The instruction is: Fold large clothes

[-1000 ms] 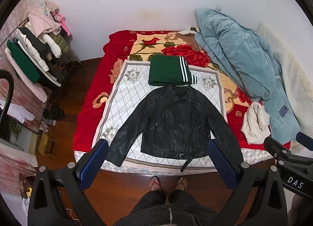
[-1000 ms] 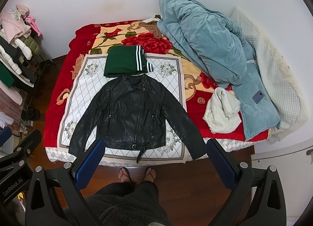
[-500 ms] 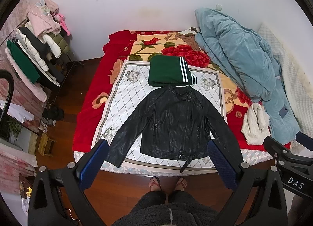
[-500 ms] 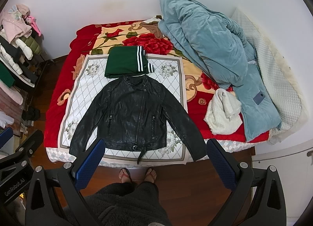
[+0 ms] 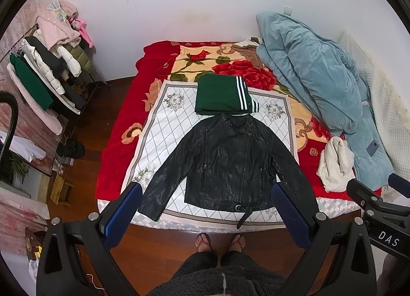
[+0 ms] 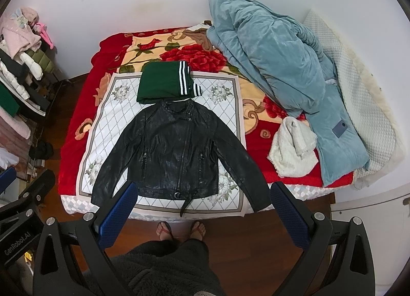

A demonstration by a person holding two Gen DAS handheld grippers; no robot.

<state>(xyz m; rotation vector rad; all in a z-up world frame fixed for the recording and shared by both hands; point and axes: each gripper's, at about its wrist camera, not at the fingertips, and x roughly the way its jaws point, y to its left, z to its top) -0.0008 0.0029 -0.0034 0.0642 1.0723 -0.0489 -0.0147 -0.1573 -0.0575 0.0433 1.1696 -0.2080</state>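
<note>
Bed (image 5: 115, 167): you stand at its foot; the red flowered blanket covers it, with a white diamond-print cloth (image 5: 164, 126) laid on top as the folding area.
Blue quilt (image 6: 269, 60): heaped along the right side of the bed, well apart from the work.
Black jacket (image 5: 230, 162): your task piece. It lies flat, front up, on the white cloth, both sleeves spread, collar just touching the folded green garment (image 5: 220, 96).
Left gripper (image 5: 205, 208): both fingers wide apart, holding nothing, poised above the near hem.
Right gripper (image 6: 202, 208): also spread wide and empty, on the same line.
Risk, sleeves: the right cuff (image 6: 258, 203) runs off the cloth to the bed edge; it looks likely to slide down if you drag the body first.
Risk, material: the leather looks stiff and slick, so a shallow pinch may slip, and a fold may spring back.
Risk, belt: the loose strap (image 6: 185, 203) hangs past the hem and could snag a finger.
Risk, neighbour: pushing the collar forward would likely disturb the green garment.
Hidden: the jacket's back, the left cuff behind the left gripper's finger in the left view, and your hands.
White fleece (image 6: 292, 147): bundled near the quilt; what it is, you cannot tell.
</note>
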